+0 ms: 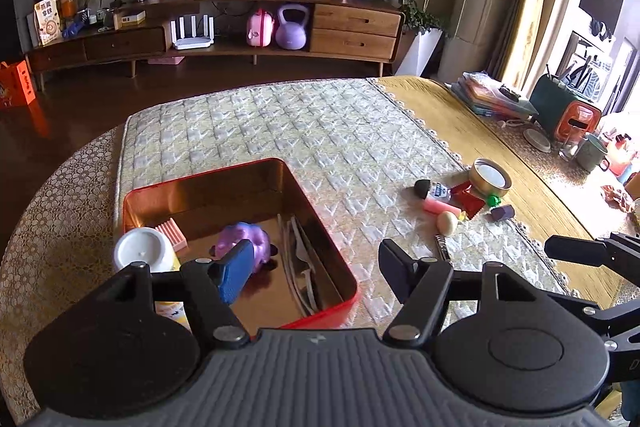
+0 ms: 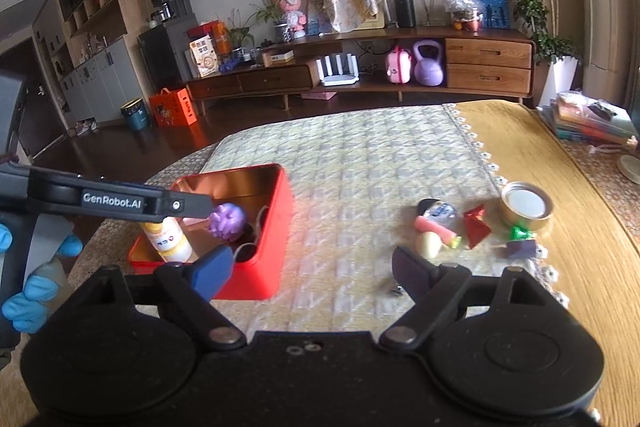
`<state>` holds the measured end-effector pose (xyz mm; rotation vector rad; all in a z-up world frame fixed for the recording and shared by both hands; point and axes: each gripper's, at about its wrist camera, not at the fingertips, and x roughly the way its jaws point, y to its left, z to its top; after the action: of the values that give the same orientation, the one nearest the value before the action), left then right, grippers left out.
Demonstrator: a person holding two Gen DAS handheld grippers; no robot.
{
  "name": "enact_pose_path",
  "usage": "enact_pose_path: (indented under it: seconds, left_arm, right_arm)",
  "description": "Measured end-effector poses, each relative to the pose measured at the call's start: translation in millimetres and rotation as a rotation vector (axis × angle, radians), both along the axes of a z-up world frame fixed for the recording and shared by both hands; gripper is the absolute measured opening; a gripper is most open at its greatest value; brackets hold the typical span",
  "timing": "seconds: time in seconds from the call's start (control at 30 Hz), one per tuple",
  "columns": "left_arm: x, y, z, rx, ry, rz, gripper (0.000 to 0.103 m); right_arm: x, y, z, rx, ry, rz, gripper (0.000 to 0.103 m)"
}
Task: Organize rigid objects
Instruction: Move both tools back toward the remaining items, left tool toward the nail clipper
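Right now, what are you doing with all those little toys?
A person is tidying small things into a red tin box. Both grippers are open and empty: the left gripper hangs over the box, where a purple toy and white bottle already lie. The right gripper faces the pile still waiting, including a gold tin and pink tube.

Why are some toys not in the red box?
A little heap lies loose on the cloth, right of the red box: a gold tin, a red wrapper and a pink stick. Nothing looks spilled or broken.
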<state>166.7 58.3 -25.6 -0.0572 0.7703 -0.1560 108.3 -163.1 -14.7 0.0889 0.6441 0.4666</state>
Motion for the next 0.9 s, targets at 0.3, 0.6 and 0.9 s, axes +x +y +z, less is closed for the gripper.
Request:
enact_pose_path:
  seconds: [0.3, 0.6, 0.9]
  left_arm:
    - [-13, -40, 0, -0.014, -0.035, -0.026, 0.084]
    - [-14, -82, -15, 0.023, -0.049, -0.041, 0.084]
    - [1, -120, -40, 0.024, 0.004, -0.071, 0.084]
  right_arm:
    - [-10, -44, -11, 0.005, -0.023, -0.070, 0.103]
    - [-4, -90, -27, -0.030, -0.013, -0.186, 0.103]
    - [14, -120, -38, -0.074, -0.013, -0.238, 0.103]
